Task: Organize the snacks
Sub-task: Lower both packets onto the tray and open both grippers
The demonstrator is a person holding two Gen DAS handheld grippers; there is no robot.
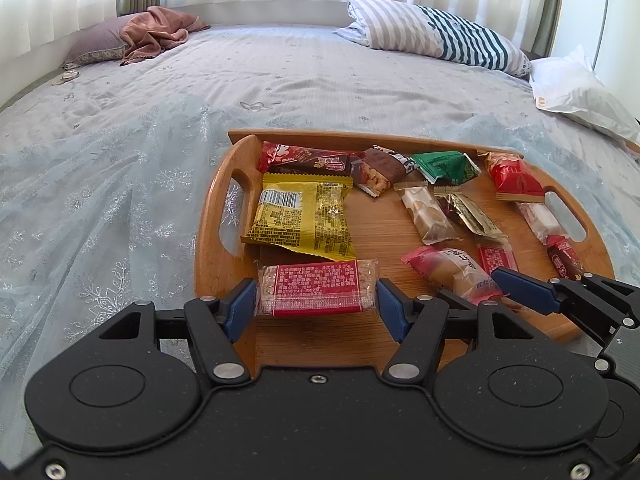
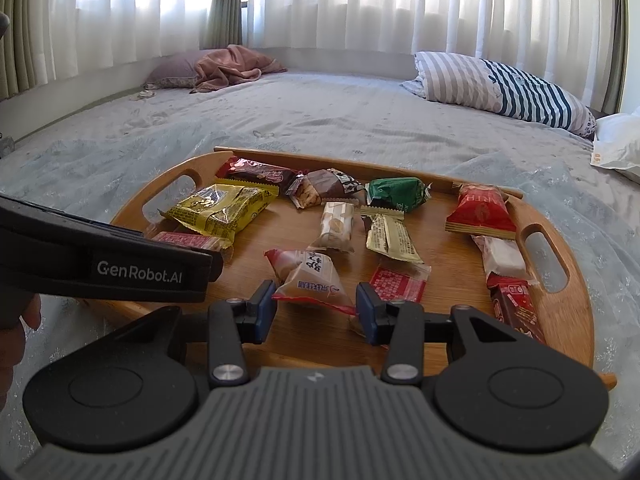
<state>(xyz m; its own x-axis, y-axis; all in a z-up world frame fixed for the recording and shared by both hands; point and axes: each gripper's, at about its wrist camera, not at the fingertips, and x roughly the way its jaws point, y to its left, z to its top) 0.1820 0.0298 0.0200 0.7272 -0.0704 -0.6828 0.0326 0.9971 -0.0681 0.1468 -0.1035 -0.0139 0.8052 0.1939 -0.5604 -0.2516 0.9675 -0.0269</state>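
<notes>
A wooden oval tray (image 1: 212, 208) (image 2: 576, 280) lies on the bed with several wrapped snacks on it. My left gripper (image 1: 317, 308) is shut on a clear-wrapped bar with a red label (image 1: 316, 290), one blue pad at each end of the wrapper, near the tray's front left. My right gripper (image 2: 316, 312) is shut on a pastry packet with red ends (image 2: 310, 278) (image 1: 452, 270) at the front middle. A yellow packet (image 1: 304, 216) (image 2: 220, 210) lies just behind the bar. The left gripper's black body (image 2: 140, 264) crosses the right wrist view and hides part of the bar.
More snacks lie across the tray: a green packet (image 2: 396, 194), a red packet (image 2: 480, 214), a brown bar (image 2: 260, 174). The tray stands on a pale blue bedspread (image 1: 120, 200). A striped pillow (image 1: 440, 34), a pink blanket (image 1: 156, 34) and a white bag (image 1: 580, 92) lie farther back.
</notes>
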